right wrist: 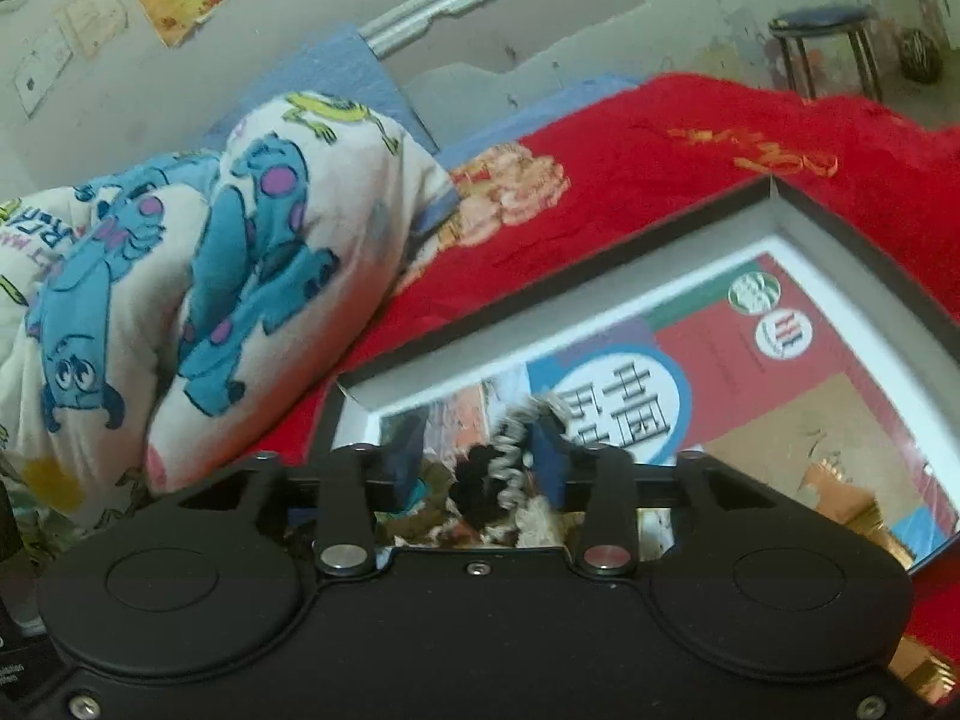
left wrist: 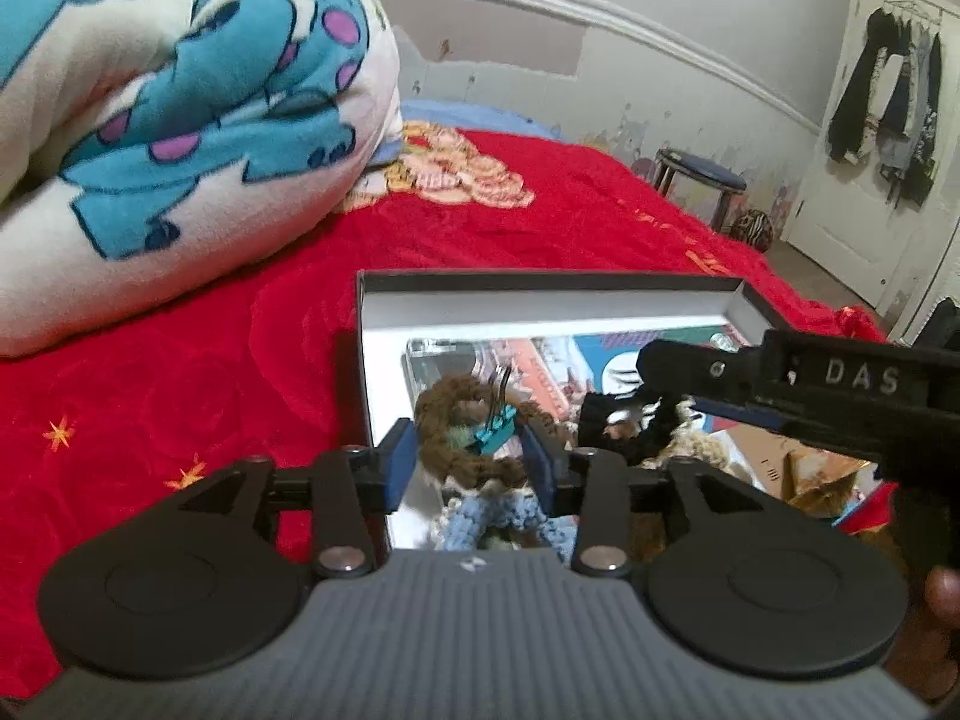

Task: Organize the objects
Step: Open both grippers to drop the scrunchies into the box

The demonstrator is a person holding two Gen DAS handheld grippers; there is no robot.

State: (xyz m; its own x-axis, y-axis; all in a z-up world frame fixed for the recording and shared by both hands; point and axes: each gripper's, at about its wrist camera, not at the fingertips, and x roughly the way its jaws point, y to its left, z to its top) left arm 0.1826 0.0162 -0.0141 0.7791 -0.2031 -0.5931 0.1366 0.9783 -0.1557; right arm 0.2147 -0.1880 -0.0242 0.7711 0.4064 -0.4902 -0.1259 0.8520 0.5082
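Note:
A shallow black-rimmed box lies on the red bedspread. A colourful printed booklet and a clear plastic case lie in it. On top are fuzzy hair ties. My left gripper stands open around a brown tie with a teal clip on it; a light blue tie lies just below. My right gripper reaches in from the right, open, with a black tie and a grey-white tie loose between its blue pads.
A rolled fleece blanket with blue monster print lies left of the box on the bed. Beyond the bed's far edge stand a dark stool and a white door hung with clothes. A person's hand shows at the right edge.

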